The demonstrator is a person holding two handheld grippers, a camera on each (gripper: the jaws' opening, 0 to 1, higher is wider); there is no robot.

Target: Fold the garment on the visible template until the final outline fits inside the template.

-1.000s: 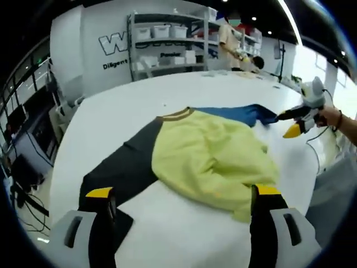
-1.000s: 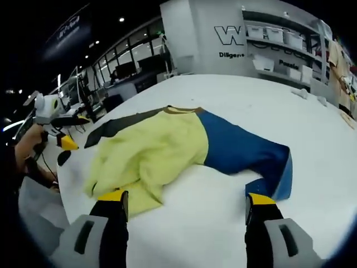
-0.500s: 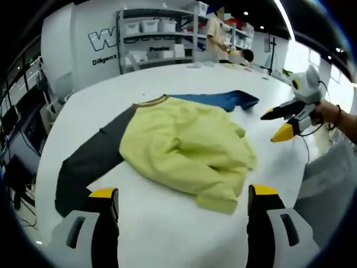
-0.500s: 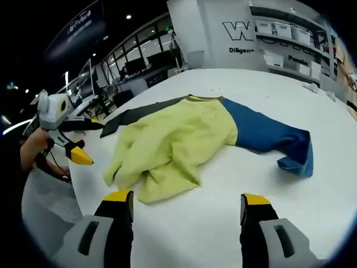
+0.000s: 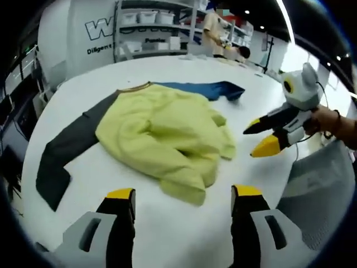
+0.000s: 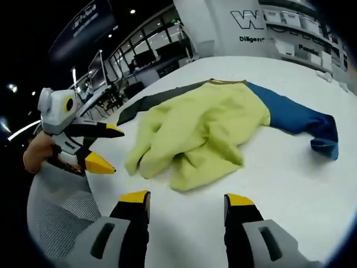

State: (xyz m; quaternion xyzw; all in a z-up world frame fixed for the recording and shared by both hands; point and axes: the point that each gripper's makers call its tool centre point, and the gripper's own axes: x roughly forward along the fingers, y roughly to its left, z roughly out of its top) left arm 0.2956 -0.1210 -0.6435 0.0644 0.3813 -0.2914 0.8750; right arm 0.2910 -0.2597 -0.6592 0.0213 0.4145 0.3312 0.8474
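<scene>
A garment lies crumpled on the white table (image 5: 83, 72). Its yellow-green body (image 5: 162, 134) is bunched in the middle, with a dark grey sleeve (image 5: 61, 156) stretched one way and a blue sleeve (image 5: 206, 89) the other. My left gripper (image 5: 183, 192) is open above bare table just short of the yellow hem. My right gripper (image 5: 250, 142), held by a hand, hovers open beside the body. In the right gripper view the yellow body (image 6: 201, 128), blue sleeve (image 6: 301, 114) and grey sleeve (image 6: 150, 103) lie ahead of the open right gripper (image 6: 187, 198). The left gripper (image 6: 116, 151) hangs open at the left.
Grey mesh fabric (image 5: 318, 184) sits at the near table edge by the person's hand (image 5: 334, 120). Shelves with white bins (image 5: 150, 28) and a standing person (image 5: 215, 28) are beyond the far edge. Bare table surrounds the garment.
Both grippers have drawn back from the garment toward the near table edge, and their jaws have narrowed somewhat. The right gripper has left the blue sleeve's end. The garment lies still.
</scene>
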